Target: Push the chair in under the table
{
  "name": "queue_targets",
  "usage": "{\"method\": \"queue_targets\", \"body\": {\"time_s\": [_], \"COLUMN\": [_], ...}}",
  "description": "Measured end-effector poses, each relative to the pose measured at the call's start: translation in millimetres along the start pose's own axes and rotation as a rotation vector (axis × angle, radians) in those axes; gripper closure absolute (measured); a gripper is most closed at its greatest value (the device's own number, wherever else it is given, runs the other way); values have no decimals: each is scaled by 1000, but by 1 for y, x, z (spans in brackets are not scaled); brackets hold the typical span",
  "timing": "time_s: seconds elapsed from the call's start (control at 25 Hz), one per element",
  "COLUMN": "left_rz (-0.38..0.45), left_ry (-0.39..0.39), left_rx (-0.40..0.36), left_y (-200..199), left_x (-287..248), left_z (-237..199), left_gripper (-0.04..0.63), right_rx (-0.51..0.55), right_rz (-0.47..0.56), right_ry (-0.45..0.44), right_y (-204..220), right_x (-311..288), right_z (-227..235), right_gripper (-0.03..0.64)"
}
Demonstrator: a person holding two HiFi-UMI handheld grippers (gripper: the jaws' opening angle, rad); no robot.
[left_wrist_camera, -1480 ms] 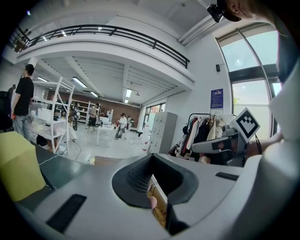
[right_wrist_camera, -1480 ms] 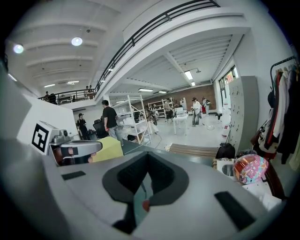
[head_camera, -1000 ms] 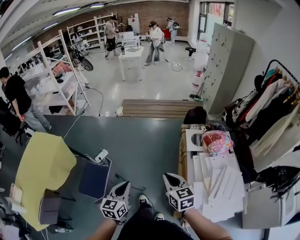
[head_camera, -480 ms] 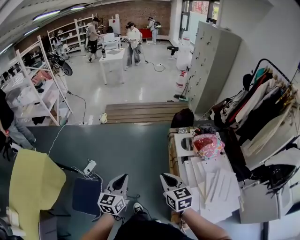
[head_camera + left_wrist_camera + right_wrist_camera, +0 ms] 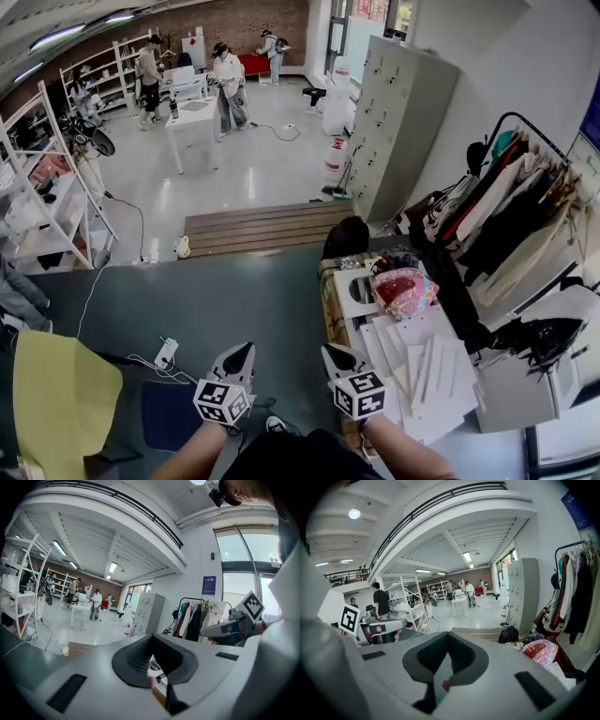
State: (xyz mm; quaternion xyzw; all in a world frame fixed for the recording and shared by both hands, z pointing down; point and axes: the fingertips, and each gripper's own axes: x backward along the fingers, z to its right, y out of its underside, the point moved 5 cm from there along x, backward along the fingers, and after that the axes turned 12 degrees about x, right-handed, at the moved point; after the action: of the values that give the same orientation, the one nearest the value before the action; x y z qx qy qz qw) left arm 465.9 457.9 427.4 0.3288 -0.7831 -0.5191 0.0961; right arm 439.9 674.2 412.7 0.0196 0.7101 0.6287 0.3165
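Note:
In the head view a dark blue chair seat stands at the lower left beside a yellow-topped table. Both are partly cut off by the frame's edge. My left gripper and right gripper are held side by side above the grey floor, right of the chair and apart from it. Both are shut with nothing between the jaws. The left gripper view shows its own shut jaws and the right gripper off to the right. In the right gripper view the left gripper appears at the left.
A white desk piled with papers and a pink bag stands close on the right. A clothes rack and grey lockers lie beyond. A power strip and cables lie on the floor. Wooden steps lead down to people around a far table.
The head view has swung to the right: the yellow table and blue chair have slid left and down towards the frame's edge. Both grippers stay shut and side by side.

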Motion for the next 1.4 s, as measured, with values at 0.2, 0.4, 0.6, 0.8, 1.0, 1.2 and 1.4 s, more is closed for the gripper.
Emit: {"method": "queue_targets", "body": {"time_s": [0.2,0.4,0.6,0.8,1.0,1.2,1.4], "left_rz": [3,10,38,77,143,206,283], "left_ry": [1,-4,-28,-89,-173,-300,-473], "left_rx": [21,27,24,16,21,37,73], "left_y": [-13,-20,-32,-55,-86,-115,-119], "left_x": [-15,-27,-42,-58,-81,-92,-68], "left_z": [-25,-41,-54,-78,-107,-138,-161], "left_gripper": [586,586,586,586,586,586,586], "right_rx": [-16,-26,-23,10,62,118,191], "right_rz": [-7,-11,-1,25,49,52,47], "right_ry": [9,10,-21,-93,-190,-328,-502], "right_y": [-9,-13,-23,-51,-89,-127,-147], "right_x": [-23,-41,-69,-114,-172,-240,-290], "right_z": [0,5,16,25,44,51,28], "right_gripper": [603,603,603,603,603,603,603]}}
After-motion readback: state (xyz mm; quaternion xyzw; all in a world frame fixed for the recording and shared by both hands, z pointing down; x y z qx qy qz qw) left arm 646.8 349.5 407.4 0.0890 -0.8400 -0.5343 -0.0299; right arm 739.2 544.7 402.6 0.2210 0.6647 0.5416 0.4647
